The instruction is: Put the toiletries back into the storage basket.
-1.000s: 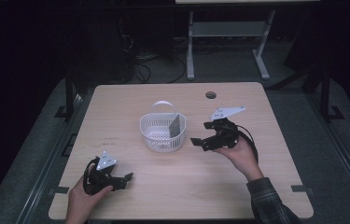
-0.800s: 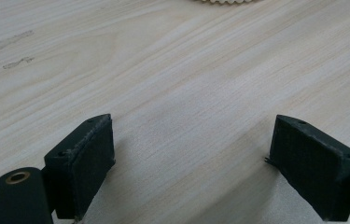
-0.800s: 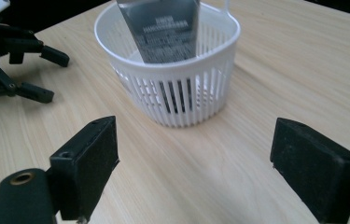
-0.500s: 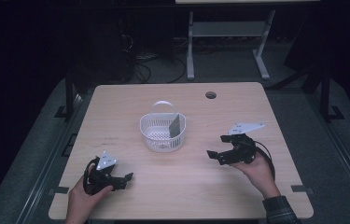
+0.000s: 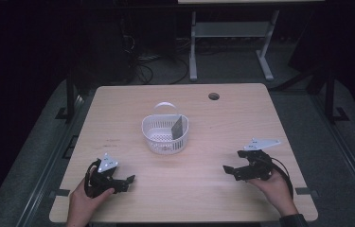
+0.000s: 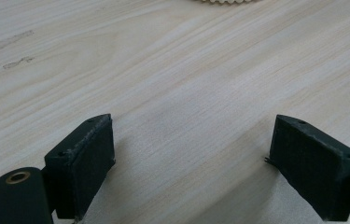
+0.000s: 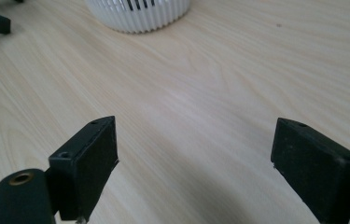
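While apart, both tools gape, basket (image 5: 164, 135) between

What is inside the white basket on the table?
In the white basket one flat dark grey piece stands on edge, leaning against the right wall. The rest of the slotted floor looks bare. The near wall hides the piece's bottom edge, so how it sits there is unseen.
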`<action>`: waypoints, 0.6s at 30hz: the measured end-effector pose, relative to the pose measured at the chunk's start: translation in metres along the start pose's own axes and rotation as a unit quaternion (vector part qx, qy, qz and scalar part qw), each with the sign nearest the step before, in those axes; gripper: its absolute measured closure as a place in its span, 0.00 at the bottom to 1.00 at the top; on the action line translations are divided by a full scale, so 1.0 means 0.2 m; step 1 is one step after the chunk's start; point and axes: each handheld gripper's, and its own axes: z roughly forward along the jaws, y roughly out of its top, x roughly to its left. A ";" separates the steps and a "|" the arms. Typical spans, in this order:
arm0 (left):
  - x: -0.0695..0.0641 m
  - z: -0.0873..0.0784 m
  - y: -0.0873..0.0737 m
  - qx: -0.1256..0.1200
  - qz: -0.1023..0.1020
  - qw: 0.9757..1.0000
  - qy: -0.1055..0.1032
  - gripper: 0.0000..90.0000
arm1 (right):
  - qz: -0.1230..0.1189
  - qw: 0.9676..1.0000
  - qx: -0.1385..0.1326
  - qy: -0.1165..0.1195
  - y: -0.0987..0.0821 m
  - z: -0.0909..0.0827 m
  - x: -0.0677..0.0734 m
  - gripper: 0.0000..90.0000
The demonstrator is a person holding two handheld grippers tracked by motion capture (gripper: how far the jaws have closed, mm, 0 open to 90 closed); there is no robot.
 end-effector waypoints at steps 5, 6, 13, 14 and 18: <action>0.00 0.00 0.00 0.000 0.000 1.000 0.000 0.14 | 0.005 1.000 0.009 -0.015 -0.06 -0.01 -0.01 0.15; 0.00 0.00 0.00 0.000 0.000 1.000 0.000 0.14 | 0.009 1.000 0.012 -0.016 -0.08 -0.01 -0.01 0.15; 0.00 0.00 0.00 0.000 0.000 1.000 0.000 0.14 | 0.005 0.998 0.036 -0.049 -0.19 0.00 -0.04 0.07; 0.00 0.00 0.00 0.000 0.000 1.000 0.000 0.14 | 0.004 0.998 0.038 -0.054 -0.20 0.00 -0.04 0.06; 0.00 0.00 0.00 0.000 0.000 1.000 0.000 0.14 | 0.002 0.996 0.050 -0.073 -0.26 -0.02 -0.06 0.03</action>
